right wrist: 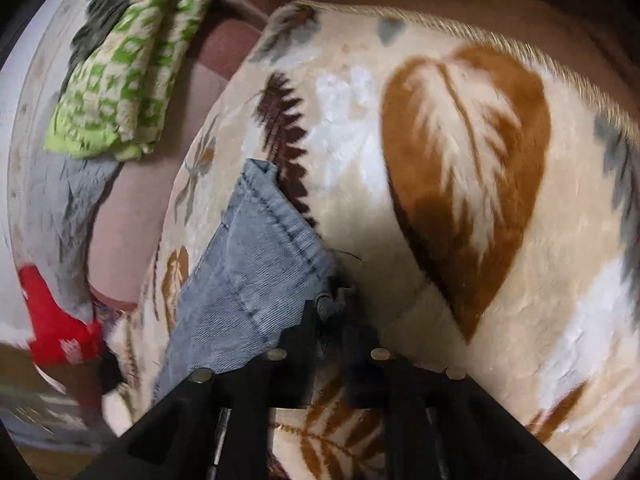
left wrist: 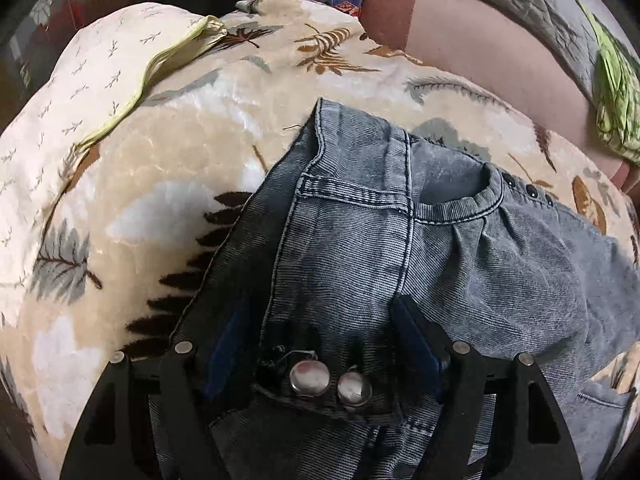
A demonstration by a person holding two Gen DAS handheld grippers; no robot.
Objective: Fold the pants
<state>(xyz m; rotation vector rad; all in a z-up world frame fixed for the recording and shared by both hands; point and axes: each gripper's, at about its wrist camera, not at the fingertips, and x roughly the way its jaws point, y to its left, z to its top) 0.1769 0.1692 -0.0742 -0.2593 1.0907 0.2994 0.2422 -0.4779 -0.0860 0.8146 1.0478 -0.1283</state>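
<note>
Denim pants [left wrist: 360,240] on leaf blanket [left wrist: 160,160] — right gripper [right wrist: 332,300] pinching hem

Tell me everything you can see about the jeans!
The jeans are faded grey-blue denim with light stitching, two silver buttons at the waist and small dark studs by a pocket. They lie rumpled and partly folded on a fuzzy leaf-print blanket. The left claw is open over the waistband. The right claw is shut, pinching a corner of the cloth.

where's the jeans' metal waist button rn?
Left wrist view, bottom centre: the metal buttons sit on the jeans waistband between the open left gripper fingers, over the leaf-print blanket.
</note>
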